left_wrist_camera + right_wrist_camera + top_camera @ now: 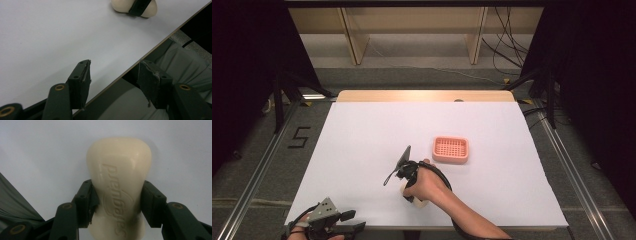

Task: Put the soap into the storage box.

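From the right gripper view I can see my right hand-held gripper [117, 205] clamped on a cream soap bar [119, 182], one jaw pressed against each long side, with the embossed lettering facing up between them. Gripping across the narrow waist makes sense to me: the bar is smooth and rounded, so the squeeze sits where the pads get the flattest contact. In the high view that gripper [411, 196] sits near the bench's [362, 130] 6 o'clock side, a little right of centre, and the soap is tucked beneath the hand [428, 181], low over the white surface or resting on it; I cannot tell which. The pink slotted soap dish [450, 149] stands apart at about 1 o'clock from the hand, empty, and I judge it to be the destination. My left hand-held gripper [113, 75] has its jaws spread wide with nothing between them, straddling the bench's near edge at roughly 7 o'clock [324, 219], parked out of the way so the right arm has free room toward the dish.
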